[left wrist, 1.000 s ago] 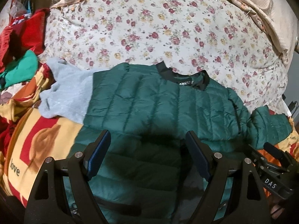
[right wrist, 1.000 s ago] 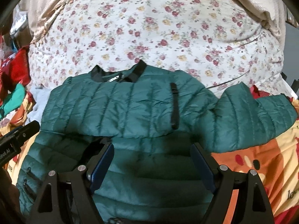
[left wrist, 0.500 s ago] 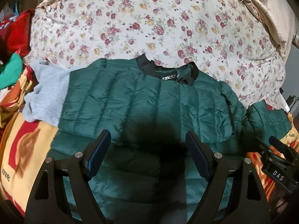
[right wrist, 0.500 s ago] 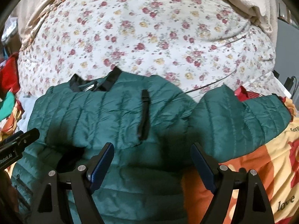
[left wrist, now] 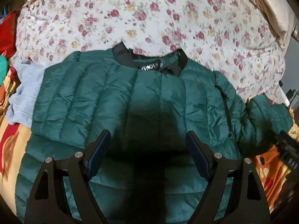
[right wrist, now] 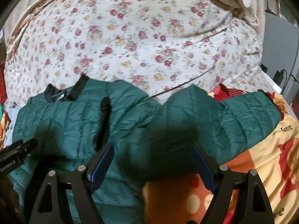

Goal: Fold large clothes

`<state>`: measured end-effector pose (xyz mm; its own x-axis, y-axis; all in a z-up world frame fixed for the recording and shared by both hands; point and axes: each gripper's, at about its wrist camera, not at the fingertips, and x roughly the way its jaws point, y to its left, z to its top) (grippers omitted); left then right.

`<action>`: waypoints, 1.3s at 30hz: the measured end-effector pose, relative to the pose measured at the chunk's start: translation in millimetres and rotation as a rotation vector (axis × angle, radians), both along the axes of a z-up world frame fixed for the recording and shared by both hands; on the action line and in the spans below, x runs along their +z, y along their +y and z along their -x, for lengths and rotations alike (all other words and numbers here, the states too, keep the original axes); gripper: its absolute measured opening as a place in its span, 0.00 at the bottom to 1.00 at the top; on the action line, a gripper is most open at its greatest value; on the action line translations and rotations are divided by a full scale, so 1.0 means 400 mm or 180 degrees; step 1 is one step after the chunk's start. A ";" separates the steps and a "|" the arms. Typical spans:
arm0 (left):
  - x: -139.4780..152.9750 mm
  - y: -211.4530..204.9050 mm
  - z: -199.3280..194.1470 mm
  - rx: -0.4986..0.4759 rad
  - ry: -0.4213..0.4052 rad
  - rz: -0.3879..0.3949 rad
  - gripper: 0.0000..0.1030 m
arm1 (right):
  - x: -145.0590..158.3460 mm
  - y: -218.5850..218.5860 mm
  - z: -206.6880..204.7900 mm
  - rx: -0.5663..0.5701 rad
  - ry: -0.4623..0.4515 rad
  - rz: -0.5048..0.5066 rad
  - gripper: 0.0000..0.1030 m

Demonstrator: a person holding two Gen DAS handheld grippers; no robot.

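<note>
Green puffer jacket (left wrist: 142,100) lies flat, collar at far edge vs floral quilt (left wrist: 168,18), 1 sleeve (right wrist: 233,119) stretched right over the orange blanket (right wrist: 233,177). Both grippers, left (left wrist: 147,158) & right (right wrist: 151,166), hover w/ jaws wide, holding nothing. Best next: right pinches the cuff only, folds sleeve across the chest w/o dragging the body.

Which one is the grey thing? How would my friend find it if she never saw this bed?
Start at the big flowery quilt across the back. In front lies the green puffer jacket, and the grey sweatshirt pokes out from under its side away from the spread sleeve. It is the only plain, pale, soft-looking garment; its neighbours are shiny green or bright red and yellow.
</note>
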<state>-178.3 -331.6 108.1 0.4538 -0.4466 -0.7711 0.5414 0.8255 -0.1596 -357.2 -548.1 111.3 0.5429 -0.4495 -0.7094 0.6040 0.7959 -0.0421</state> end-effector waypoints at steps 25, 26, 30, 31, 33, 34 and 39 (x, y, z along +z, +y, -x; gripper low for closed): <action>-0.010 0.091 -0.038 0.0152 0.0057 0.0020 0.80 | -0.052 -0.585 0.264 -0.1627 -0.0358 -0.0291 0.34; -0.011 0.095 -0.041 0.0169 0.0056 0.0017 0.80 | -0.049 -0.585 0.264 -0.1531 -0.0430 -0.0399 0.23; -0.006 0.124 -0.053 0.0249 0.0088 0.0145 0.80 | -0.015 -0.539 0.277 -0.1221 -0.0800 -0.0695 0.14; -0.004 0.130 -0.054 0.0252 0.0098 0.0173 0.80 | 0.005 -0.510 0.282 -0.1059 -0.0934 -0.0766 0.14; 0.004 0.139 -0.051 0.0235 0.0073 0.0187 0.80 | 0.032 -0.464 0.276 -0.0861 -0.1044 -0.0822 0.14; 0.008 0.143 -0.049 0.0226 0.0041 0.0175 0.80 | 0.053 -0.430 0.271 -0.0724 -0.1108 -0.0848 0.14; 0.033 0.181 -0.050 0.0261 -0.0091 0.0101 0.80 | 0.125 -0.300 0.195 -0.0263 -0.1144 -0.0789 0.14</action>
<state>-158.4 -259.1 121.1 0.5114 -0.4312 -0.7433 0.4769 0.8620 -0.1720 -435.4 -668.0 161.5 0.7442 -0.3418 -0.5739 0.6073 0.7039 0.3684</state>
